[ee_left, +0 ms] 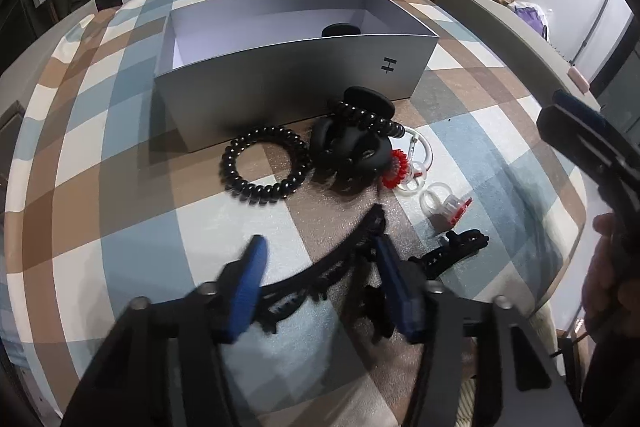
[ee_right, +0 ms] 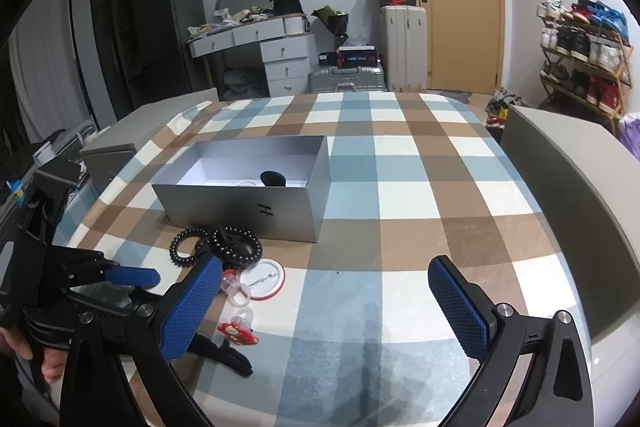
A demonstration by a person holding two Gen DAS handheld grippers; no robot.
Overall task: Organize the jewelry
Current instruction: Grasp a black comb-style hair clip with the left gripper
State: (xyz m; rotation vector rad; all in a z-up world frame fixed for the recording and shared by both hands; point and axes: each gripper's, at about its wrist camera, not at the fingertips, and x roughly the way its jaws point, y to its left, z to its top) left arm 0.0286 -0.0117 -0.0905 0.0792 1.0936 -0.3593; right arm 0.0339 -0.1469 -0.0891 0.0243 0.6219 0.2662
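Observation:
My left gripper (ee_left: 320,247) points down at the checked tablecloth. A black lace band (ee_left: 340,259) runs between its blue pads (ee_left: 248,283), and the pads stand apart from each other with a gap. A black spiral hair tie (ee_left: 264,167), a pile of black ties and coils (ee_left: 352,143), clear rings with red trim (ee_left: 440,205) and a black clip (ee_left: 460,247) lie in front of the open silver box (ee_left: 280,95). A black round item (ee_right: 273,178) lies inside the box. My right gripper (ee_right: 326,263) hovers open over bare cloth with nothing between its fingers.
A round badge with a red rim (ee_right: 264,281) and a small red figure (ee_right: 236,331) lie near the left gripper's pad (ee_right: 132,275). Grey chair backs (ee_right: 568,195) stand at the table's sides. Beyond the table are a dresser, suitcases and a shoe rack.

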